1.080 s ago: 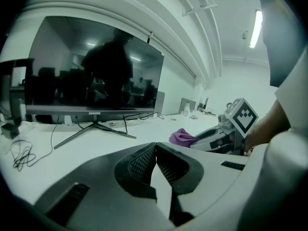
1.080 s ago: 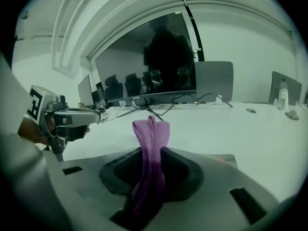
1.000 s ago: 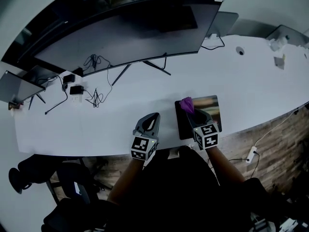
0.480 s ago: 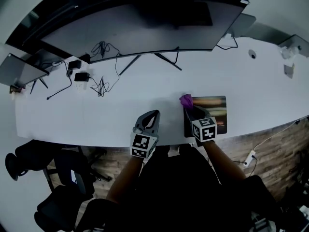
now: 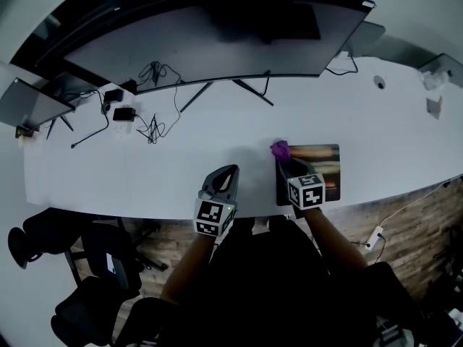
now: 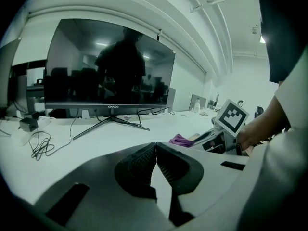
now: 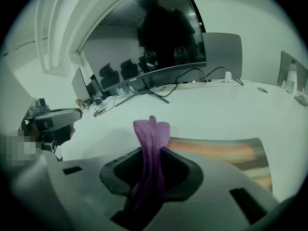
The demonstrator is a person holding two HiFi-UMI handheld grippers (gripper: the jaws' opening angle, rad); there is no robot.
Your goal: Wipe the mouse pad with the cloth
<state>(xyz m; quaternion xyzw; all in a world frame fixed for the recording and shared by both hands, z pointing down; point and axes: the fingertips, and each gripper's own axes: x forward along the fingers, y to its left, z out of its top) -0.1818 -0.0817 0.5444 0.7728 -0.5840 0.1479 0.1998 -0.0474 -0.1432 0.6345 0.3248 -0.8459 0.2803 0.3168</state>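
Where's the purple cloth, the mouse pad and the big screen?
purple cloth (image 7: 150,131), right gripper view, its bunched top.
mouse pad (image 5: 325,160), head view, its bare middle.
big screen (image 5: 217,42), head view, its dark face.

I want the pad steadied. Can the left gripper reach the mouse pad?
Probably yes: the left gripper is empty, bare desk lies between it and the mouse pad; the right gripper with the cloth crowds its left edge.

Grey left tool (image 5: 228,172) and right tool (image 5: 284,162) bear black-and-white marker cubes (image 5: 214,217); clothing (image 5: 260,280) seems dark.

Bunched purple cloth (image 5: 279,149) — at mouse pad (image 5: 324,163) far-left corner
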